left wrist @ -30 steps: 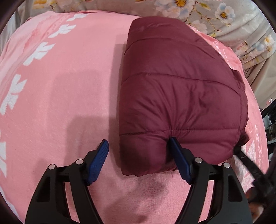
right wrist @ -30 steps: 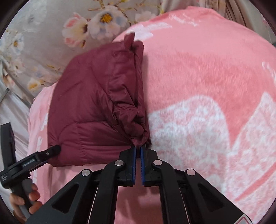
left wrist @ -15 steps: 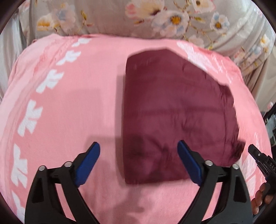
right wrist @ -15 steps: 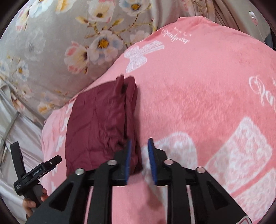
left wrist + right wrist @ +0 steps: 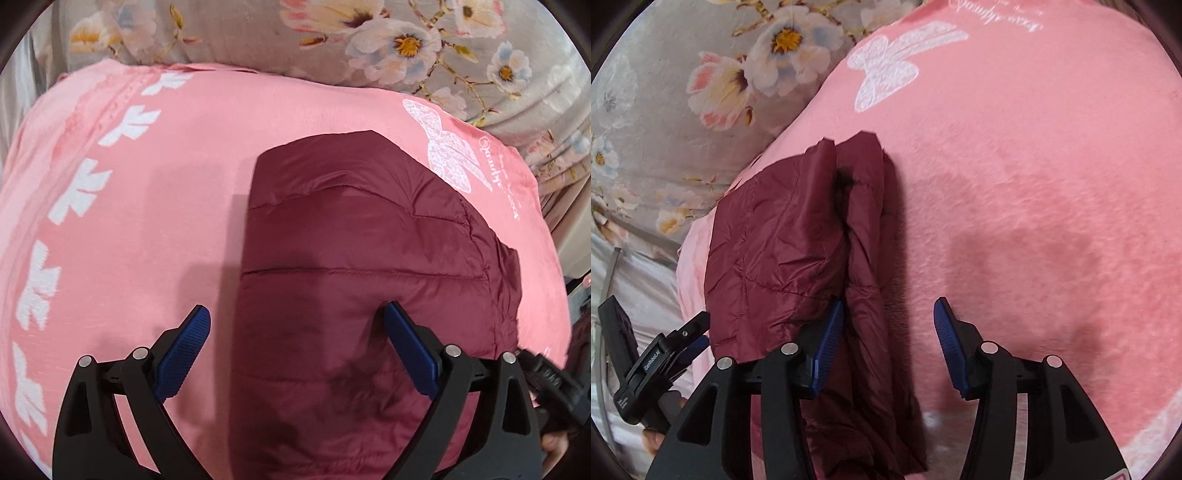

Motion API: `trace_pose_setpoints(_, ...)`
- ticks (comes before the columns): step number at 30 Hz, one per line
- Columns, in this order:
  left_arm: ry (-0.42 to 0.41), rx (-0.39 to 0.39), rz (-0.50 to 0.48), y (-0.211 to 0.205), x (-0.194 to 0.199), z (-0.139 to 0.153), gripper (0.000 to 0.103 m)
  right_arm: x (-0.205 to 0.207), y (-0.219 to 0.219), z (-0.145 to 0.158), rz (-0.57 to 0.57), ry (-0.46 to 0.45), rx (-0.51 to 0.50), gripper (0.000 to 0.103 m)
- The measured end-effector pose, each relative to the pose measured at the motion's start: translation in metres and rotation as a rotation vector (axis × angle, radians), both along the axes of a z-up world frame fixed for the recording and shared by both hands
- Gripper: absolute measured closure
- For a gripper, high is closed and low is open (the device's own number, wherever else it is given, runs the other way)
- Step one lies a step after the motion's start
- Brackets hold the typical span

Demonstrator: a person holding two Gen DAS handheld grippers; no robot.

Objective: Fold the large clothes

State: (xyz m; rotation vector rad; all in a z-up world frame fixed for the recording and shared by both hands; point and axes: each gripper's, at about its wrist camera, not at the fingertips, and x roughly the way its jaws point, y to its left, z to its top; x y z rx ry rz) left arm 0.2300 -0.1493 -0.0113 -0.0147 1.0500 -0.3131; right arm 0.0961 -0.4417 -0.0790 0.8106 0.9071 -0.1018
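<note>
We have let go of the folded maroon jacket [image 5: 362, 280], now lying on the pink blanket [image 5: 155, 206], left gripper [image 5: 295, 354] wide, right gripper [image 5: 888, 347] opening with nothing pinched, so this fold looks finished.

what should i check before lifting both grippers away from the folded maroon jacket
1. left gripper clear of the jacket: ok, wide open, pads not pressing.
2. right gripper released: ok, jaws opening, folded edge lies between them unpinched.
3. Jacket folded compactly: ok.
4. Jacket fully on the pink blanket: ok.
5. Fold holds once left alone: cannot tell.
</note>
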Motion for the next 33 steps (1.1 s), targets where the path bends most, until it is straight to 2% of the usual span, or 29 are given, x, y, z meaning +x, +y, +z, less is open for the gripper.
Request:
trace_pose_setpoints(8, 0.032, -0.037, -0.005, -0.009, 0.013, -0.012, 0.006, 0.014, 0.014, -0.003, 0.048, -0.038, 0.109, 0.051)
trace_pose_setpoints(12, 0.030, -0.032, 0.000, -0.012, 0.016, -0.020, 0.005, 0.020, 0.018, -0.011, 0.048, -0.038, 0.119, 0.045)
trace_pose_setpoints(18, 0.009, -0.046, 0.020, -0.011, 0.019, -0.032, 0.005, 0.023, 0.024, -0.012, 0.052, -0.074, 0.101, 0.044)
trace_pose_setpoints(19, 0.004, -0.046, 0.022, -0.010, 0.020, -0.034, 0.005, 0.023, 0.024, -0.013, 0.053, -0.082, 0.100, 0.046)
trace_pose_setpoints(24, -0.012, -0.040, 0.018, -0.012, 0.021, -0.037, 0.005, 0.023, 0.027, -0.017, 0.060, -0.117, 0.128, 0.074)
trace_pose_setpoints(27, -0.024, -0.024, 0.005, -0.015, 0.016, -0.033, 0.007, 0.018, 0.031, -0.008, 0.048, -0.135, 0.087, 0.085)
trace_pose_setpoints(31, -0.084, 0.041, -0.040, -0.028, -0.001, -0.023, 0.010, 0.007, 0.044, 0.006, 0.032, -0.130, -0.029, 0.088)
trace_pose_setpoints(33, -0.109, 0.065, -0.050, -0.033, -0.004, -0.024, 0.009, 0.004, 0.046, 0.005, 0.021, -0.131, -0.039, 0.088)
